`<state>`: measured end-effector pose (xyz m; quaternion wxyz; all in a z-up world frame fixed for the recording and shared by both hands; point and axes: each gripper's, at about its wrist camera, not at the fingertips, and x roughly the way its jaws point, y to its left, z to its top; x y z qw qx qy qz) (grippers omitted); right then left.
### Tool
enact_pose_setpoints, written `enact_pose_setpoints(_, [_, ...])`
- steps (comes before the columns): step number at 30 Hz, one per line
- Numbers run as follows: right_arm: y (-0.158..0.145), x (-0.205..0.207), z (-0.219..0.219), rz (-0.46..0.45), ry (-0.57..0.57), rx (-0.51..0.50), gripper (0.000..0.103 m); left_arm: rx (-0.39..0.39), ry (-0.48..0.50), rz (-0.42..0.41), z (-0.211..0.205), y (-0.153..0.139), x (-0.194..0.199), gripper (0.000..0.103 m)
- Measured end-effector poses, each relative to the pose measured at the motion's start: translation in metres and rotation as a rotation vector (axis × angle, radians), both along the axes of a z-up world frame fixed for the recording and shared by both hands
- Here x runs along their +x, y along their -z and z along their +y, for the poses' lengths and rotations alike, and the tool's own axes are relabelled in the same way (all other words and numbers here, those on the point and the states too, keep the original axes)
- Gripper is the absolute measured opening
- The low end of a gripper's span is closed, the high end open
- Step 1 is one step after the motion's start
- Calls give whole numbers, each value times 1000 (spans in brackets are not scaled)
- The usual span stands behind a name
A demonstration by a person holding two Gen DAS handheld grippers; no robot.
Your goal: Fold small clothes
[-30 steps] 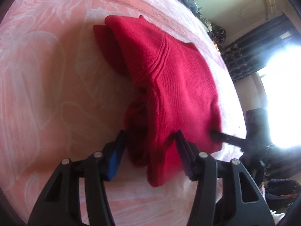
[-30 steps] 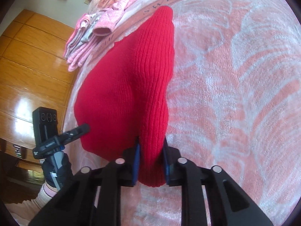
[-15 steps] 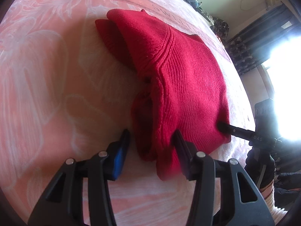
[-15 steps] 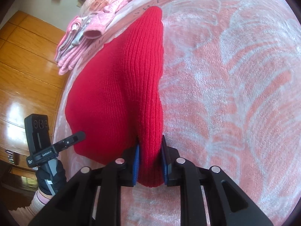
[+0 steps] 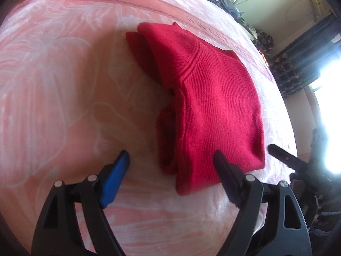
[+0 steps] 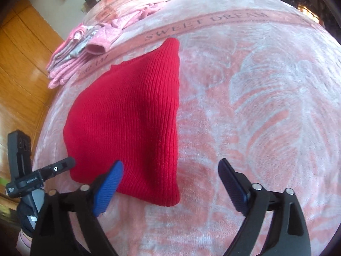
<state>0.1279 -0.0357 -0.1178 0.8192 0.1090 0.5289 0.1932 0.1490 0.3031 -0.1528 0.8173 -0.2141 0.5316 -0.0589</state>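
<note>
- Your right gripper [image 6: 170, 171] has let go: half a second ago its blue-padded fingers were pinched on the near edge of the red ribbed knit sweater [image 6: 130, 117]; now they stand spread wide, with that edge lying on the bed between them.
- Your left gripper [image 5: 171, 164] has done the same. Its jaws, which were loosely straddling the sweater's near corner a moment ago, are now wide apart and drawn back, holding nothing.
- The red sweater [image 5: 208, 106] rests flat as a compact folded bundle in the middle of the pink floral plush blanket [image 5: 53, 85], just short of the woven "SWEET DREAM" band [image 6: 208, 22]. From the left wrist view you can see stacked layers along its left side, one panel folded over another.
- With both grippers off and the bundle keeping its shape, this fold looks finished to me. The layered left edge is slightly uneven, so a light tidy there may be worth it.
- The pile of pink garments [image 6: 85, 47] lies at the far edge of the blanket, well apart from the sweater. I cannot tell whether those are folded or waiting; if waiting, one of them is likely your next piece.
</note>
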Motion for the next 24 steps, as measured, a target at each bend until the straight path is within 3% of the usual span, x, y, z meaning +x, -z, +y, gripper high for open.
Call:
enact_pose_setpoints(4, [-9,-4,-3,-24,33,-68,98,115,-59,7,7,-11,-8,86])
enact_pose_setpoints(10, [-21,-12,-1,-73,39,-128,99,197,-99,27,9,-26,-23,90])
enact_pose_setpoints(19, [-33,-25,-1,-78,70,-181,99,278,-111,28,-10,-48,-45,90])
enact_pose_setpoints(24, [-45,-36,-3,-98,74,-163,99,264,-101,12,-18,-59,-55,91])
